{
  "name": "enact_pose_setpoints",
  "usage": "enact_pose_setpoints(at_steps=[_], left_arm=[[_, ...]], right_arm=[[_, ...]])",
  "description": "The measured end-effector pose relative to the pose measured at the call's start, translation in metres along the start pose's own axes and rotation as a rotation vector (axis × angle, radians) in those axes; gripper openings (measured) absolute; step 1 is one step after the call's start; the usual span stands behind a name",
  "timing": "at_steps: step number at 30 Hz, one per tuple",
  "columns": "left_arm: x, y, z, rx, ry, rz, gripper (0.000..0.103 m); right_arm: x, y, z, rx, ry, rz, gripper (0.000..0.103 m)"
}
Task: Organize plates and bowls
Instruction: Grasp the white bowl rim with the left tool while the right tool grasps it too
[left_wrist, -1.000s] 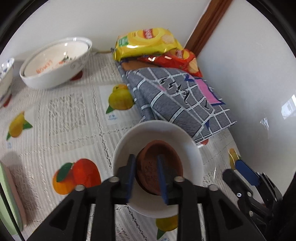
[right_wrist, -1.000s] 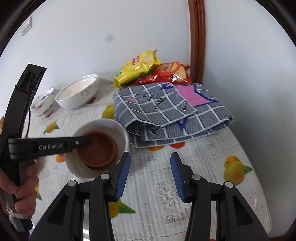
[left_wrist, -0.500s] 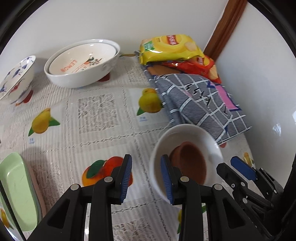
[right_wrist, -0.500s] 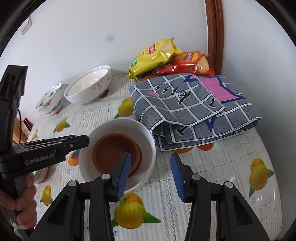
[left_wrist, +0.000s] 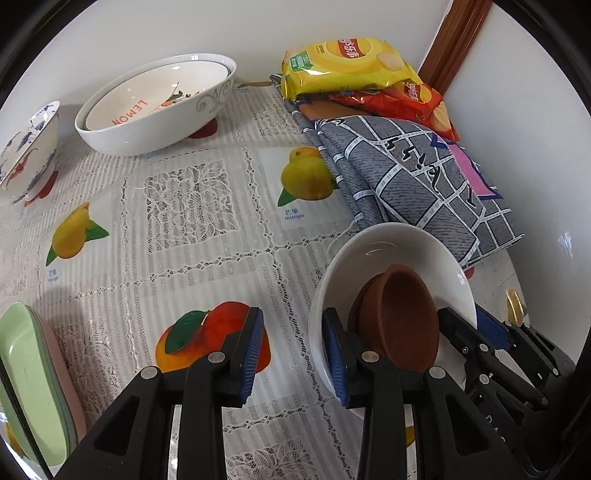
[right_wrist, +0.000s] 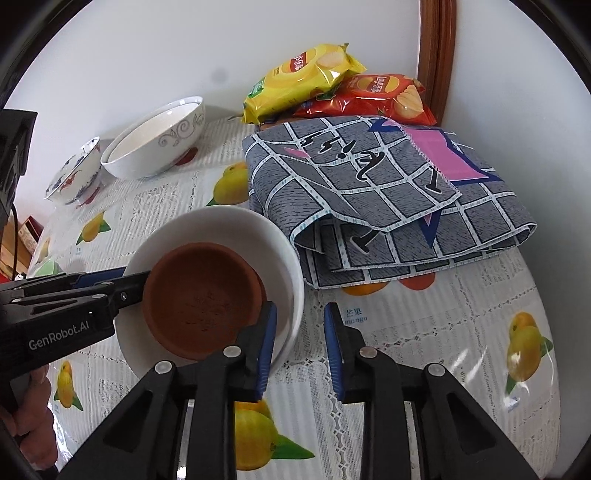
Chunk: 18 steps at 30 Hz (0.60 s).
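A white bowl (left_wrist: 391, 251) (right_wrist: 236, 229) with a brown clay bowl (left_wrist: 402, 314) (right_wrist: 203, 295) nested in it stands on the fruit-print tablecloth, beside a folded grey cloth. My left gripper (left_wrist: 293, 350) (right_wrist: 136, 282) straddles the white bowl's left rim. Its right finger is inside the bowl, its left finger outside with bare cloth showing in the gap. My right gripper (right_wrist: 300, 339) (left_wrist: 467, 321) straddles the opposite rim and its jaws are closing. The rim is between them, with a gap still showing at the outer pad.
A large white bowl stack (left_wrist: 155, 107) (right_wrist: 155, 140) and a blue-patterned bowl (left_wrist: 26, 147) (right_wrist: 74, 173) stand by the back wall. Green and pink plates (left_wrist: 26, 380) lie at the left edge. The folded grey cloth (left_wrist: 406, 177) (right_wrist: 369, 192) and chip bags (left_wrist: 343, 62) (right_wrist: 303, 81) fill the corner.
The left gripper shifted left, from over the brown bowl to astride the white bowl's left rim. The right gripper moved in onto the right rim and its jaws narrowed.
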<state>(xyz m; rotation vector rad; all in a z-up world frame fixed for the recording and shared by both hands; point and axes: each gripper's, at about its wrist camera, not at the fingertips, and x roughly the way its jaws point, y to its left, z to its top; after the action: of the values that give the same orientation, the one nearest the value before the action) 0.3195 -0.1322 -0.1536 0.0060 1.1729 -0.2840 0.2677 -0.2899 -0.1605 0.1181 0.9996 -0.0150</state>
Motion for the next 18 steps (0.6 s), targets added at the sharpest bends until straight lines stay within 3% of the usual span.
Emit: enact_pose_setpoints(at_steps=[8, 18], left_arm=[[0.013, -0.008, -0.001, 0.018, 0.026, 0.014, 0.033], [0.012, -0.010, -0.004, 0.033, 0.001, 0.009, 0.028]], right_arm=[[0.008, -0.001, 0.002, 0.019, 0.021, -0.005, 0.027], [0.011, -0.003, -0.001, 0.054, -0.015, 0.010, 0.029]])
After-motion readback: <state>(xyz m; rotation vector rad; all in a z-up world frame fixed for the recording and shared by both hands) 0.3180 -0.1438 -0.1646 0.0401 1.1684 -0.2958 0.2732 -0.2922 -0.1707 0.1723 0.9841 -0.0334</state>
